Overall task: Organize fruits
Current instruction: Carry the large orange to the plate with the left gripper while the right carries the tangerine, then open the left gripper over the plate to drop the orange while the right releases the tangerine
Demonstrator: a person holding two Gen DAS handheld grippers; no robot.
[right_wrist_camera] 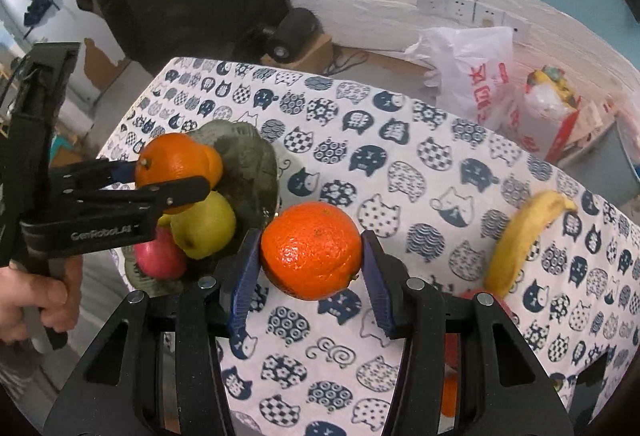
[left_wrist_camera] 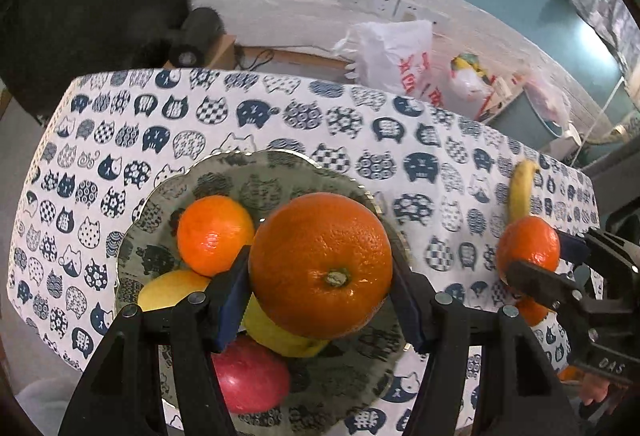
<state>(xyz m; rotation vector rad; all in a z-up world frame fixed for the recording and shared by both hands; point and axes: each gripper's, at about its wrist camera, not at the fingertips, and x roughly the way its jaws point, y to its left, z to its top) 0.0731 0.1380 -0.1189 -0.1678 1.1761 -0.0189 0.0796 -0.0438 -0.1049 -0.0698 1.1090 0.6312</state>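
My left gripper (left_wrist_camera: 320, 268) is shut on a large orange (left_wrist_camera: 320, 236), held above a glass plate (left_wrist_camera: 240, 164). On the plate lie a small orange (left_wrist_camera: 214, 234), a yellow fruit (left_wrist_camera: 172, 290), a green apple (left_wrist_camera: 280, 340) and a red apple (left_wrist_camera: 250, 382). My right gripper (right_wrist_camera: 311, 252) is shut on another orange (right_wrist_camera: 312, 236) over the cloth, just right of the plate (right_wrist_camera: 244, 152). The right wrist view shows the left gripper (right_wrist_camera: 168, 176) with its orange (right_wrist_camera: 172, 160) from the side. A banana (right_wrist_camera: 520, 240) lies on the cloth at the right.
The table wears a white cloth with dark cat heads (left_wrist_camera: 360, 124). A red fruit (right_wrist_camera: 480, 296) and an orange one (right_wrist_camera: 450, 396) lie partly hidden under my right gripper. A hand (right_wrist_camera: 32, 296) holds the left gripper. Plastic bags (left_wrist_camera: 396, 56) sit beyond the table's far edge.
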